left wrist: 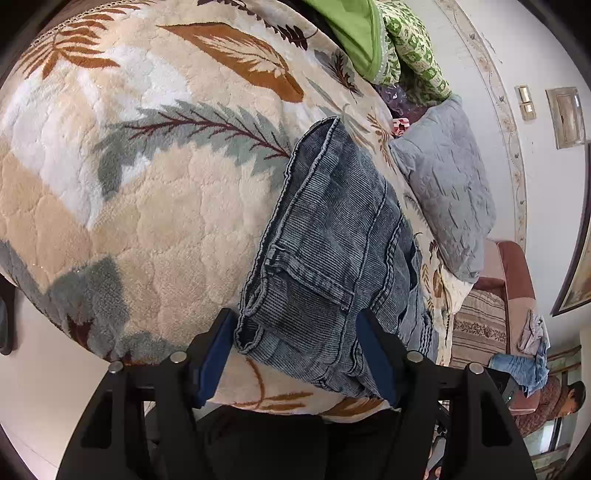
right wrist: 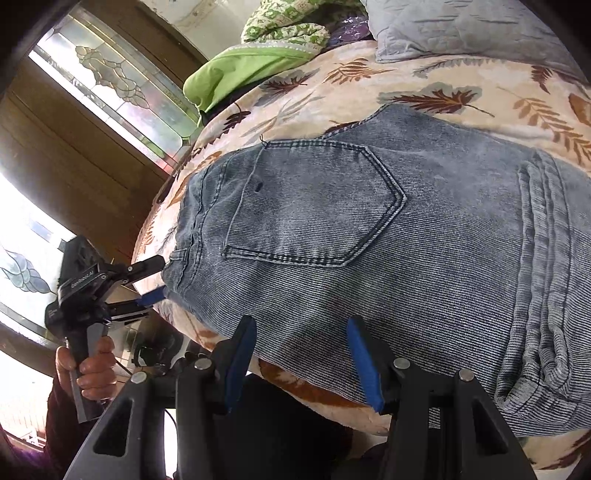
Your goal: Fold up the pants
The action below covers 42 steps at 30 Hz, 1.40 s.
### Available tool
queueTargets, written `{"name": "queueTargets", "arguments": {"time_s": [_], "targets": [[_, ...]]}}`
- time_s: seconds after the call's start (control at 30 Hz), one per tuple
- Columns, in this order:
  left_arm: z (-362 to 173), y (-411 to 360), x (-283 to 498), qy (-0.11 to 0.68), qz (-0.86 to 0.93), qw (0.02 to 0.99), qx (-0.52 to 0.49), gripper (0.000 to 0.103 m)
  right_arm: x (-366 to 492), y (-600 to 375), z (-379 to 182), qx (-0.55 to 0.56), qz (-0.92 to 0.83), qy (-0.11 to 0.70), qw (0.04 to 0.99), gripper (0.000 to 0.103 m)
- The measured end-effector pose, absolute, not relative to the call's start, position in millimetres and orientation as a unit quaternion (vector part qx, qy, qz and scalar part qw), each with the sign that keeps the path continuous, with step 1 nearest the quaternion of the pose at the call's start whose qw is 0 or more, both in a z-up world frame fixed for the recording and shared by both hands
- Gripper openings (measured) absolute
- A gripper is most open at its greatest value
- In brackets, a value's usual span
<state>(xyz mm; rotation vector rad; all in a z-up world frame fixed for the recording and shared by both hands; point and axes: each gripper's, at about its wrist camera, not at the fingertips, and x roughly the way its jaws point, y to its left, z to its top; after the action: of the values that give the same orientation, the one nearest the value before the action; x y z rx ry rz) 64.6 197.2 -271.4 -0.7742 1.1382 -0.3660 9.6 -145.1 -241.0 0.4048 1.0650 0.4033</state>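
Observation:
Blue-grey jeans (left wrist: 332, 240) (right wrist: 369, 221) lie folded on a leaf-patterned blanket (left wrist: 147, 184) (right wrist: 480, 85), a back pocket (right wrist: 314, 206) facing up. My left gripper (left wrist: 295, 354) (right wrist: 155, 282) straddles the waistband end at the bed's edge. Its blue pads (left wrist: 207, 365) touch the denim on both sides, and the band curls a little between them. A hand (right wrist: 92, 369) holds that gripper's handle. My right gripper (right wrist: 301, 354) stands half spread over the jeans' near edge. The fabric lies flat between its fingers (right wrist: 365, 369), unpinched.
A grey quilted pillow (left wrist: 443, 184) (right wrist: 461, 29) and green bedding (left wrist: 354, 33) (right wrist: 240, 70) sit at the far end of the bed. A pink chair (left wrist: 513, 269) with loose clothes (left wrist: 524, 365) and a seated person (left wrist: 554, 402) are to the right. A stained-glass window (right wrist: 110, 85) lies beyond the bed.

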Motion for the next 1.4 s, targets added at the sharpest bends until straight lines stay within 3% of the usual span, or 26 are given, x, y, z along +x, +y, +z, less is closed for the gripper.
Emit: {"name": "queueTargets", "arguments": {"time_s": [0.17,0.2,0.23,0.27,0.4,0.5,0.63,0.7,0.73,0.77,1.07,1.4], "targets": [[-258,181,67,0.514,-0.182,0.768,-0.336,0.071,10,-147,-242,0.195,0.192,0.501,0.821,0.055],[-254,177,67,0.509,-0.192,0.769,-0.335,0.066,10,-147,-242,0.196,0.192,0.502,0.820,0.055],[-248,173,67,0.503,-0.205,0.772,-0.331,0.055,10,-148,-241,0.197,0.192,0.501,0.820,0.055],[-244,169,68,0.499,-0.210,0.776,-0.323,0.054,10,-148,-241,0.198,0.192,0.501,0.821,0.055],[-243,164,74,0.504,-0.201,0.783,-0.303,0.054,10,-149,-242,0.200,0.191,0.501,0.820,0.055],[-257,171,75,0.516,-0.181,0.773,-0.322,0.070,10,-149,-241,0.200,0.191,0.500,0.821,0.055],[-262,173,72,0.513,-0.172,0.774,-0.330,0.070,10,-149,-241,0.201,0.191,0.501,0.820,0.055],[-259,169,72,0.513,-0.167,0.780,-0.317,0.058,11,-150,-241,0.201,0.191,0.501,0.820,0.055],[-259,166,74,0.515,-0.167,0.780,-0.313,0.041,10,-149,-241,0.201,0.191,0.501,0.820,0.055],[-259,165,75,0.516,-0.160,0.783,-0.308,0.036,10,-149,-241,0.201,0.191,0.500,0.820,0.055],[-258,173,73,0.506,-0.158,0.787,-0.317,0.017,10,-150,-239,0.202,0.191,0.496,0.823,0.055],[-244,164,70,0.499,-0.160,0.805,-0.278,0.015,22,-145,-222,0.187,0.177,0.466,0.846,0.047]]}}
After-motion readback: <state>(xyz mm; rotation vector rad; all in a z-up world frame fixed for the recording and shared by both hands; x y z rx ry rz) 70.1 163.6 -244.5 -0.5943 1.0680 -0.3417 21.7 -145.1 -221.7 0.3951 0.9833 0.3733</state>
